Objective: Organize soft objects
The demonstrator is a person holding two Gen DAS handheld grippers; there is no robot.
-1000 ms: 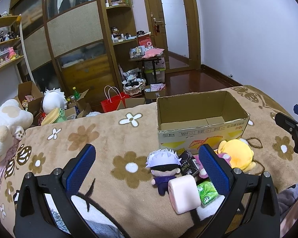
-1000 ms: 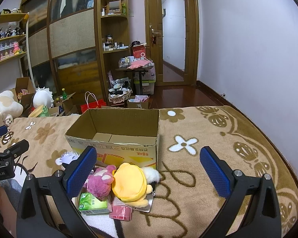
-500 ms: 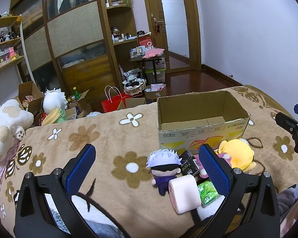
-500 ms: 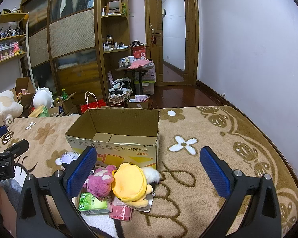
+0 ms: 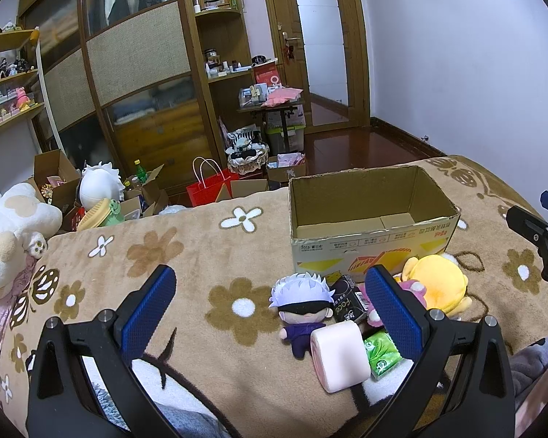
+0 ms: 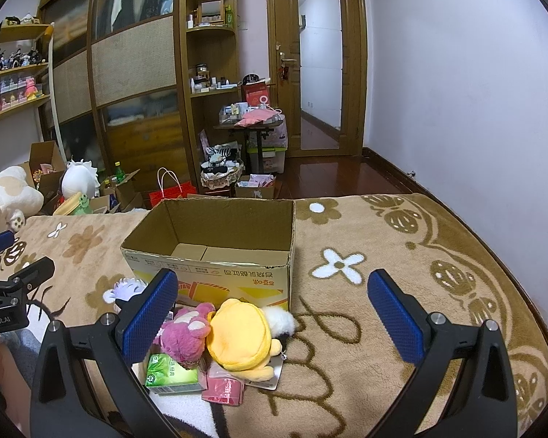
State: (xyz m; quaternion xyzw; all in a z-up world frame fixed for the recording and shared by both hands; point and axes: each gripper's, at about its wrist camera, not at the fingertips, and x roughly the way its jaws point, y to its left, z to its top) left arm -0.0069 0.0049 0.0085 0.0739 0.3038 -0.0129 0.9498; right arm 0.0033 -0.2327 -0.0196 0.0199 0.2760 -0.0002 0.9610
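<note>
An open cardboard box (image 5: pixel 376 252) (image 6: pixel 215 273) stands on the brown flowered blanket. In front of it lies a pile: a white-haired doll (image 5: pixel 303 310), a pink roll (image 5: pixel 341 356), a black packet (image 5: pixel 349 304), a green tissue pack (image 5: pixel 381 352) (image 6: pixel 171 374), a pink plush (image 6: pixel 188 335), a yellow plush (image 5: pixel 436 286) (image 6: pixel 243 337) and a pink packet (image 6: pixel 223 388). My left gripper (image 5: pixel 270 317) is open and empty above the blanket, just short of the doll. My right gripper (image 6: pixel 270 319) is open and empty, hovering over the yellow plush.
The blanket (image 6: pixel 365 346) reaches right to the wall. A large white plush (image 5: pixel 7 230) lies at the far left. Beyond the bed are boxes, a red bag (image 5: pixel 210 189), a wardrobe and a door (image 6: pixel 319 69). The right gripper shows in the left wrist view (image 5: pixel 540 233).
</note>
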